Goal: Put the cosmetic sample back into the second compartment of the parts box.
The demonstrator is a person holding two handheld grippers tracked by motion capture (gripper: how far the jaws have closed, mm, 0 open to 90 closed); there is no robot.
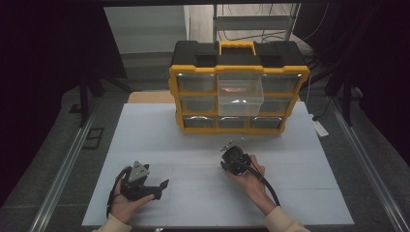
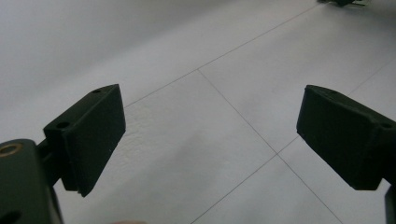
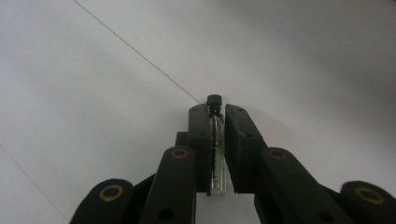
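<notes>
Organizer stands beyond right gripper, jaws clamping vial.

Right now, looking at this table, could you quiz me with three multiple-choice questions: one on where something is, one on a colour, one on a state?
1. Where does the drawer cabinet stand?
A. far side of the table
B. near edge
C. on the floor

2. What colour is the cabinet's frame?
A. red
B. yellow
C. green

3. What does the right gripper hold?
A. nothing
B. a drawer
C. a small glass vial

Answers: 1 A, it stands beyond both hands. 2 B, yellow edges show around the drawers. 3 C, its fingers pinch the black-capped vial; the left gripper is open.
</notes>
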